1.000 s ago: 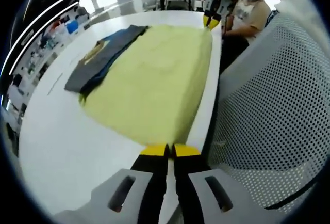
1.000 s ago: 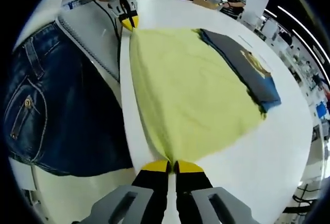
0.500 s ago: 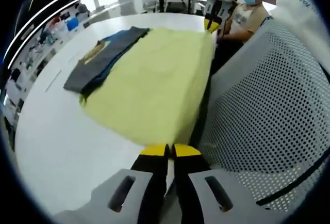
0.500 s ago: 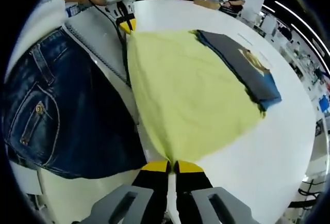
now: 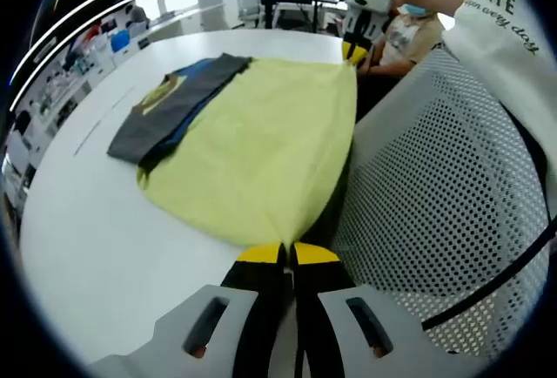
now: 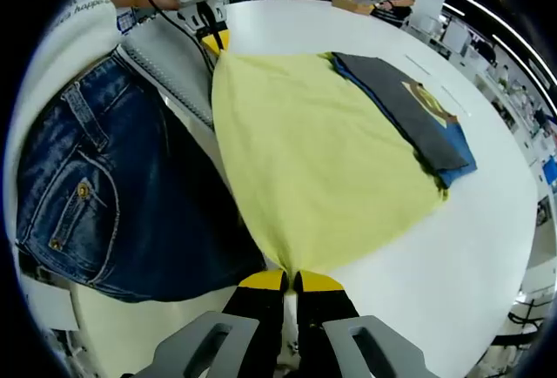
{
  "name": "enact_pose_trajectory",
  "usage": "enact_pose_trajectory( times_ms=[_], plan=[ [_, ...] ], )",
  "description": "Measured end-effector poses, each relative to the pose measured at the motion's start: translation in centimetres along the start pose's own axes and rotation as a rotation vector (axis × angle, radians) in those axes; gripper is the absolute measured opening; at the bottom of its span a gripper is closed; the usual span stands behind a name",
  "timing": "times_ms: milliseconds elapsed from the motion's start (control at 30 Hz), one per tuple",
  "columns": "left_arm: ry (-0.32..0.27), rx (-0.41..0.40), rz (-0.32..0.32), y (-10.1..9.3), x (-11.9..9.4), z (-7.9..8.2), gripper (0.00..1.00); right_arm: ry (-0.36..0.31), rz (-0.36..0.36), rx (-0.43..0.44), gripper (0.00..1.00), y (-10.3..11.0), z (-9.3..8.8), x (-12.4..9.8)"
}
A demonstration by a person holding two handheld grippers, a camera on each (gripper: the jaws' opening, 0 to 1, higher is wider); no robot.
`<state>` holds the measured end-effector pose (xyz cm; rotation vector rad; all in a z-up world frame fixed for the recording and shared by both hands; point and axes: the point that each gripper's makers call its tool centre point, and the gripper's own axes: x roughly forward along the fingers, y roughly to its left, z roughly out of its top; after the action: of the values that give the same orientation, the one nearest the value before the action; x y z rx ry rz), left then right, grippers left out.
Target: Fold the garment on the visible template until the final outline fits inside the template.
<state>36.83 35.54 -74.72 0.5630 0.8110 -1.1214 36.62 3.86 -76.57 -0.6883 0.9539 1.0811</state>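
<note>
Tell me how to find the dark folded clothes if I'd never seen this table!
Start at the big white table and find the wide yellow garment spread across it. Along the yellow garment's far edge, away from the person in jeans, lies the dark folded garment. It is grey and blue with a small yellowish print, much narrower than the yellow one.

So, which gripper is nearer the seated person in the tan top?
Right. The right gripper, gripping the yellow cloth, is just in front of that person; the left gripper holds its opposite corner.

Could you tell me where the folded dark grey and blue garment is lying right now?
The dark garment lies on the white table, partly under the far edge of the yellow garment, opposite the person's side.
</note>
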Motion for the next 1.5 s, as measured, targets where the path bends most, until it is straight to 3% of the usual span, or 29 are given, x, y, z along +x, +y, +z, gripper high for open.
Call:
enact_pose_trajectory(
  times_ms=[200, 633, 1500],
  plan=[
    [-0.005, 0.019, -0.015, -0.2, -0.5, 0.9, 0.01, -0.008, -0.002, -0.007, 0.00, 0.0, 0.5, -0.8],
    [-0.038, 0.011, 0.015, 1.8, -1.5, 2.8, 0.01, -0.022, -0.025, -0.021, 0.00, -1.2, 1.2, -1.8],
    [-0.143, -0.012, 0.136, 7.1, -3.6, 7.0, 0.01, -0.059, -0.162, -0.081, 0.00, -6.5, 3.6, -4.6]
  ],
)
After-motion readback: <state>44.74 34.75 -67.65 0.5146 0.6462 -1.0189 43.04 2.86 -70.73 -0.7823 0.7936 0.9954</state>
